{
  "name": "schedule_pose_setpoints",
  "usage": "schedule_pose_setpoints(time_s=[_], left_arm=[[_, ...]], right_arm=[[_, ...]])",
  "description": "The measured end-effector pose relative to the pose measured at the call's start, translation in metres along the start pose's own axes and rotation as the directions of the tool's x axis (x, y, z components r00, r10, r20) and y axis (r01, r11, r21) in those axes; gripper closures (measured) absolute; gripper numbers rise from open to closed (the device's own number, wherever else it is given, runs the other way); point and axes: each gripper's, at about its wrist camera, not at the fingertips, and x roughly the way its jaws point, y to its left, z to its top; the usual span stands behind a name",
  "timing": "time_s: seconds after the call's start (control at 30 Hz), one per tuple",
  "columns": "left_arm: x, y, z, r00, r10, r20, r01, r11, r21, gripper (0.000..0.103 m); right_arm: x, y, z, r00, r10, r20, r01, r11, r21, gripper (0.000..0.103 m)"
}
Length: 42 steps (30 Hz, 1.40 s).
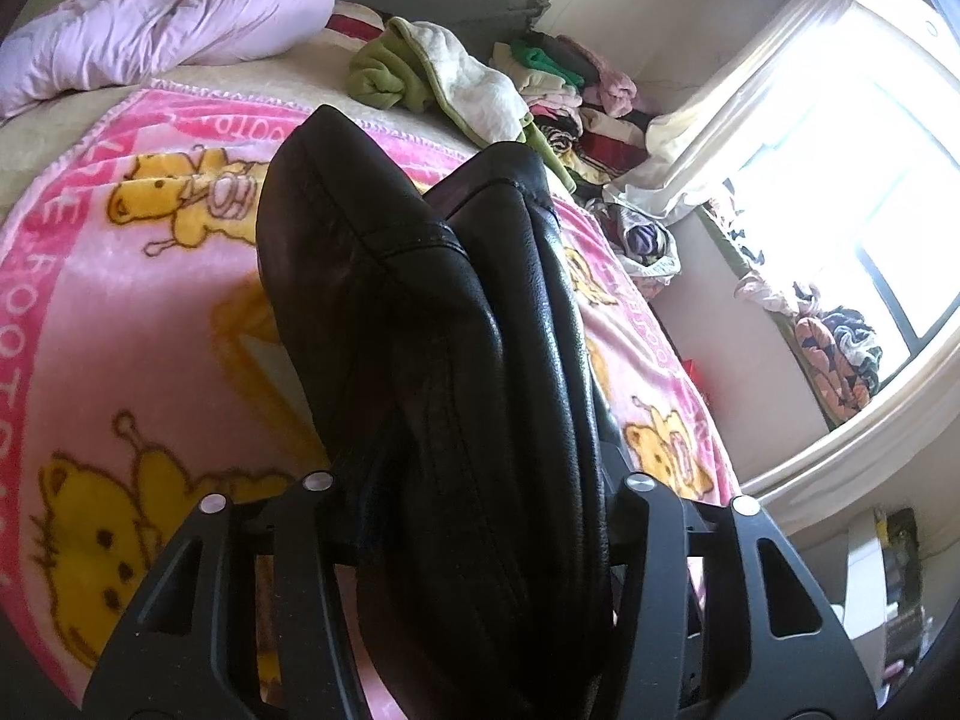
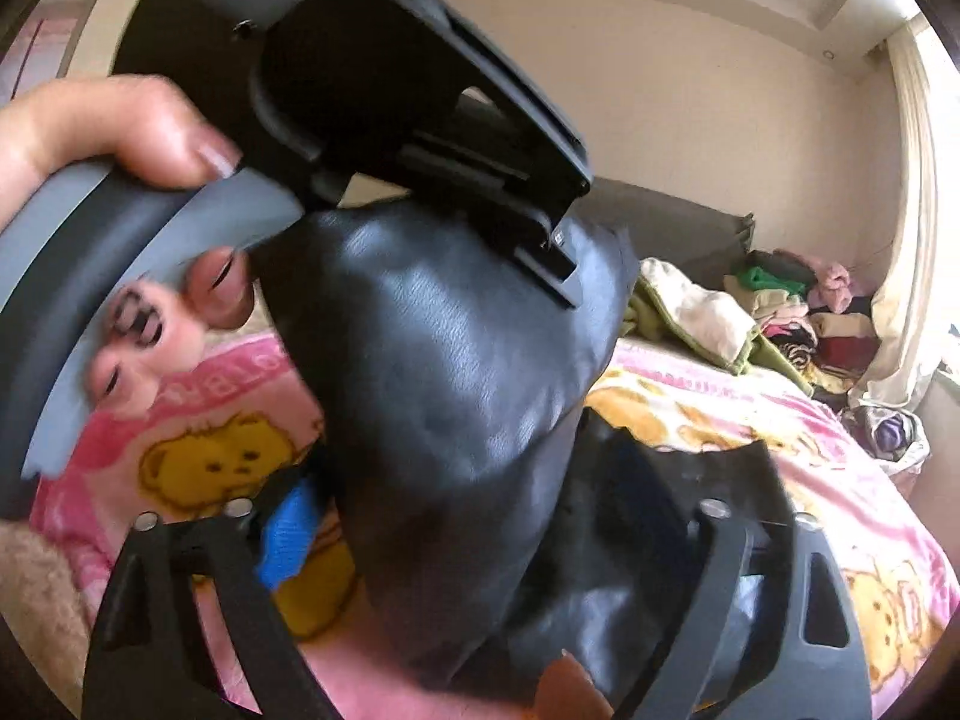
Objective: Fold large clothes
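a black leather garment [image 1: 432, 324] is clamped in the left tool [image 1: 480, 480], rising through the centre of the frame above the pink bear-print blanket [image 1: 150, 300] on the bed. in the right wrist view, the right tool [image 2: 480, 516] is clamped on the same garment, with the left tool seen at upper left. a clothes pile [image 1: 558, 90] is seen at upper right.

Black jacket [image 1: 432, 324] looks like glossy grained leather with stitched seams, lying on fuzzy pink fleece blanket [image 1: 150, 312]; left gripper [image 1: 474, 480] matt black plastic.
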Motion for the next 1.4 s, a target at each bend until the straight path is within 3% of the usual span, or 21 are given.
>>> schedule_pose_setpoints(time_s=[0.03,0.1,0.13,0.23,0.33,0.4,0.53,0.63,0.77,0.9,0.97,1.0,1.03,1.07,1.2,1.3,1.4], left_arm=[[0.000,0.001,0.001,1.000,-0.005,0.002,0.005,1.000,-0.007,0.058],[0.000,0.001,0.002,1.000,-0.014,0.006,0.014,1.000,-0.015,0.054],[0.000,0.002,0.002,1.000,-0.019,0.010,0.019,1.000,-0.023,0.047],[-0.006,0.004,0.005,0.998,-0.056,0.027,0.058,0.996,-0.063,0.040],[-0.023,0.004,0.006,0.986,-0.143,0.087,0.151,0.985,-0.089,0.039],[-0.037,0.002,0.006,0.978,-0.157,0.140,0.169,0.982,-0.079,0.038],[-0.054,0.002,0.001,0.974,-0.072,0.216,0.085,0.995,-0.051,0.034],[-0.035,0.004,-0.006,0.985,-0.010,0.175,0.020,0.998,-0.056,0.033],[0.021,0.001,-0.024,0.999,0.022,0.048,-0.020,0.999,-0.031,0.034],[0.084,-0.005,-0.053,0.993,0.038,-0.110,-0.037,0.999,0.013,0.034],[0.102,-0.009,-0.066,0.988,0.093,-0.126,-0.086,0.995,0.058,0.033],[0.103,-0.010,-0.069,0.986,0.115,-0.120,-0.106,0.991,0.081,0.032],[0.104,-0.010,-0.070,0.986,0.118,-0.115,-0.109,0.991,0.083,0.032],[0.103,-0.008,-0.070,0.988,0.108,-0.114,-0.101,0.992,0.072,0.032],[0.103,-0.010,-0.069,0.987,0.120,-0.110,-0.111,0.990,0.083,0.032],[0.102,-0.012,-0.072,0.986,0.128,-0.104,-0.119,0.989,0.091,0.032],[0.098,-0.016,-0.074,0.986,0.132,-0.101,-0.122,0.988,0.096,0.032]], right_arm=[[0.000,0.001,0.002,1.000,0.005,0.000,-0.005,1.000,-0.011,0.028],[-0.002,0.003,0.003,1.000,0.029,0.002,-0.029,0.999,-0.036,0.051],[-0.003,0.004,0.004,0.999,0.033,0.002,-0.033,0.998,-0.044,0.070],[-0.011,-0.004,0.006,1.000,0.014,0.005,-0.014,0.998,-0.054,0.083],[-0.017,-0.021,0.005,1.000,-0.009,0.009,0.009,1.000,-0.028,0.086],[-0.020,-0.036,0.002,1.000,-0.013,0.004,0.013,1.000,0.006,0.086],[-0.033,-0.069,-0.008,1.000,-0.030,0.005,0.029,0.994,0.105,0.086],[-0.037,-0.095,-0.020,0.999,-0.034,-0.004,0.034,0.980,0.195,0.086],[-0.038,-0.128,-0.045,0.999,-0.001,-0.041,0.015,0.937,0.350,0.085],[-0.039,-0.153,-0.072,0.990,0.096,-0.105,-0.039,0.893,0.449,0.076],[-0.044,-0.160,-0.076,0.979,0.147,-0.144,-0.068,0.890,0.450,0.044],[-0.049,-0.163,-0.074,0.974,0.167,-0.153,-0.082,0.890,0.449,0.035],[-0.057,-0.170,-0.069,0.969,0.194,-0.152,-0.105,0.883,0.457,0.018],[-0.064,-0.177,-0.064,0.968,0.211,-0.139,-0.123,0.875,0.468,0.011],[-0.059,-0.217,-0.031,0.946,0.274,-0.176,-0.135,0.822,0.554,0.006],[-0.018,-0.243,-0.011,0.890,0.384,-0.244,-0.145,0.748,0.648,0.006],[0.019,-0.250,-0.002,0.848,0.433,-0.307,-0.131,0.732,0.669,0.006]])
